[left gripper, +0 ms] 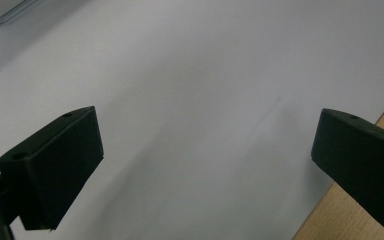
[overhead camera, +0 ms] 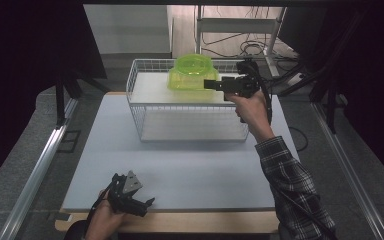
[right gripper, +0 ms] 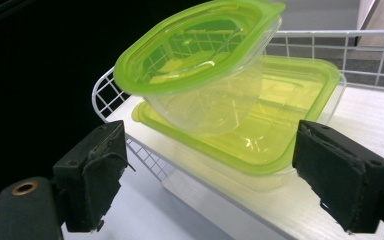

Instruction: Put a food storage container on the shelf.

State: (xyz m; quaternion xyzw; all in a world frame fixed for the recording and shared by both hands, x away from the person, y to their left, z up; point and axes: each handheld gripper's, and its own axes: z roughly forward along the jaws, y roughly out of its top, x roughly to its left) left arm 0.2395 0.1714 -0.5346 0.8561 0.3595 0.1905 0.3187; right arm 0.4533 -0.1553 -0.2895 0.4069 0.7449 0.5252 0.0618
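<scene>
A round clear tub with a green lid (overhead camera: 194, 64) (right gripper: 200, 55) leans tilted on a square clear tub with a green lid (overhead camera: 187, 82) (right gripper: 275, 125). Both rest on a white surface at the back of a white wire basket (overhead camera: 130, 90) (right gripper: 105, 95). My right gripper (overhead camera: 210, 84) (right gripper: 210, 135) is level with the tubs on their right side in the high view, and it is open. Its jaws stand apart in front of the square tub without pressing on it. My left gripper (overhead camera: 147, 204) (left gripper: 205, 130) is open near the table's front edge, with nothing between its jaws.
The basket stands at the back of a pale grey board (overhead camera: 180, 165) (left gripper: 190, 75). A wooden strip (overhead camera: 205, 222) (left gripper: 330, 220) edges the board's front. Metal rails (overhead camera: 40, 165) run along both sides, and cables and a rack (overhead camera: 240, 30) lie beyond the basket.
</scene>
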